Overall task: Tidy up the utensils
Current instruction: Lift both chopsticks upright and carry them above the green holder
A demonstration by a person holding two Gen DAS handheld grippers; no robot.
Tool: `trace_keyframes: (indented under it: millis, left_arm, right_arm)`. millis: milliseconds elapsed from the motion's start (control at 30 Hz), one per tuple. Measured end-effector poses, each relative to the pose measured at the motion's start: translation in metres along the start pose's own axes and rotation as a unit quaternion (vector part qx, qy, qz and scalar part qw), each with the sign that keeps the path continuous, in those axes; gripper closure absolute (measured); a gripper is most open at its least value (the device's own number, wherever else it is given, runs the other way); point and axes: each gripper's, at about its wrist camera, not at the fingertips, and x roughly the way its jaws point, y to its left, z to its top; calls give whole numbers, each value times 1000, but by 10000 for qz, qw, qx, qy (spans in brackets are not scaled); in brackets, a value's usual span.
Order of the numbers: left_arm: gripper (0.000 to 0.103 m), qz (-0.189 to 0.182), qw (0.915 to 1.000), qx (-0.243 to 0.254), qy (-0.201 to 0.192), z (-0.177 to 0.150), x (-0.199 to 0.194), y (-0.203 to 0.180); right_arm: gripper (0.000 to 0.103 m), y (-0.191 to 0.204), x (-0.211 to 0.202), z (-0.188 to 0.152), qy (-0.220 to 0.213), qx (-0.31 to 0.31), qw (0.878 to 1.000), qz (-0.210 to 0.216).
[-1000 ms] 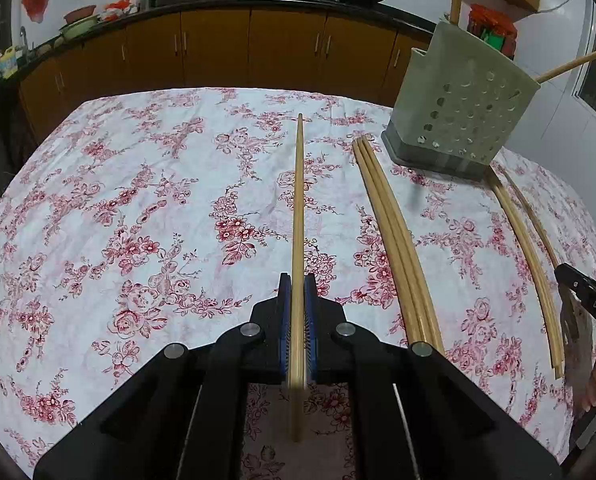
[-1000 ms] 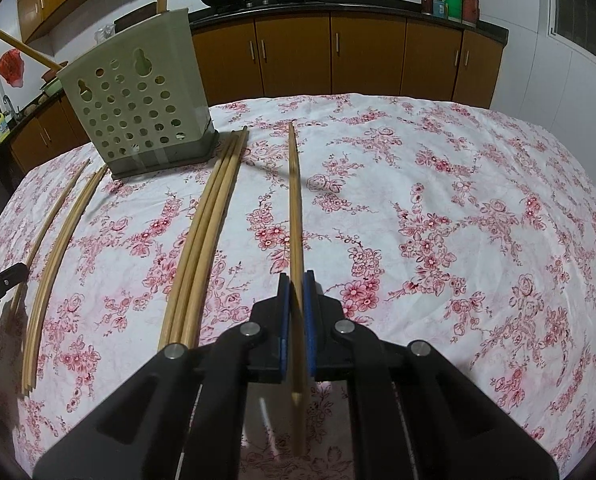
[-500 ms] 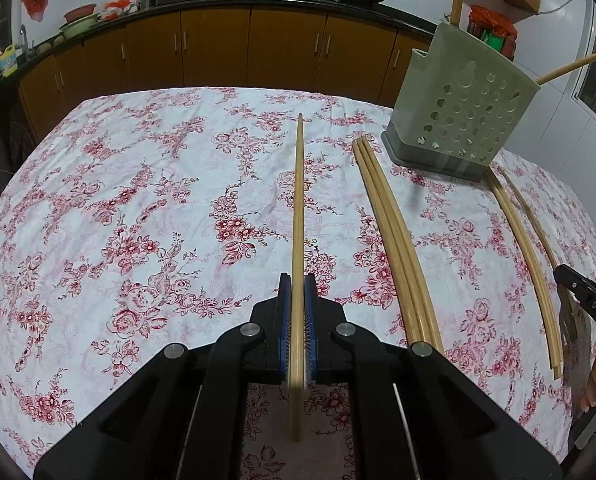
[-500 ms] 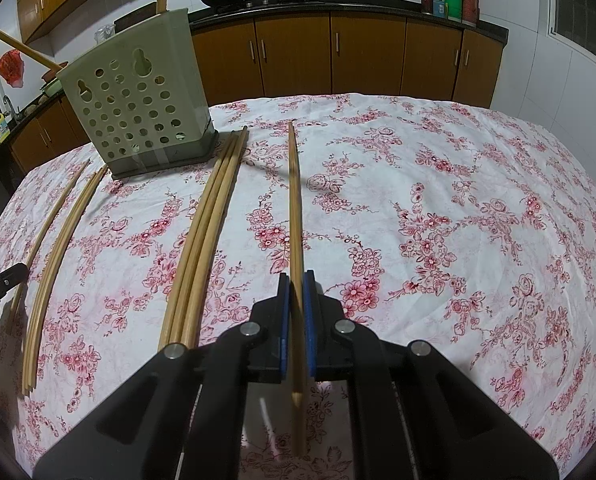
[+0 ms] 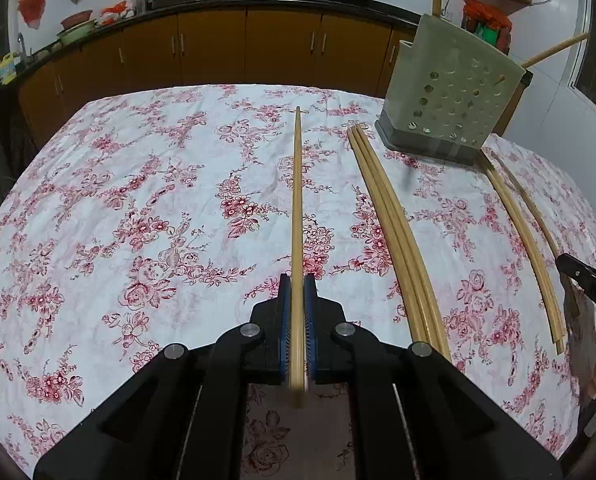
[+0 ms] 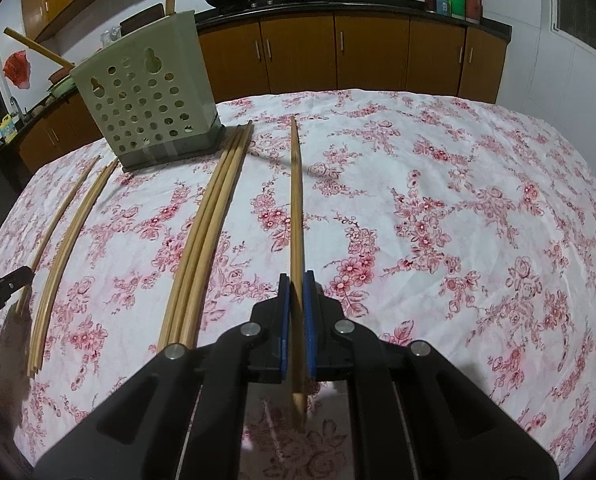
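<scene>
White cloth with red flowers (image 5: 138,208) covering the table; brown cabinets (image 6: 369,56) behind; perforated green utensil holder (image 5: 449,96) upright at far edge; loose chopsticks (image 6: 206,232) alongside; left gripper (image 5: 297,300) and right gripper (image 6: 296,300) each clamped on one chopstick (image 5: 297,200)

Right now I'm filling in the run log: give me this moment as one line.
left claw: shut on chopstick | right claw: shut on chopstick | holder: upright on table | loose chopsticks: on tablecloth
</scene>
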Motion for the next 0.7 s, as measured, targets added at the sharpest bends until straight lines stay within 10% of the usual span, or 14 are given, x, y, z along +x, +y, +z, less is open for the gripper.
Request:
trace_keyframes:
  millis: [700]
  left_arm:
    - [96, -279, 9833, -278, -1776, 78, -106, 3]
  right_arm:
    - [95, -13, -106, 67, -1737, 231, 9845, 57]
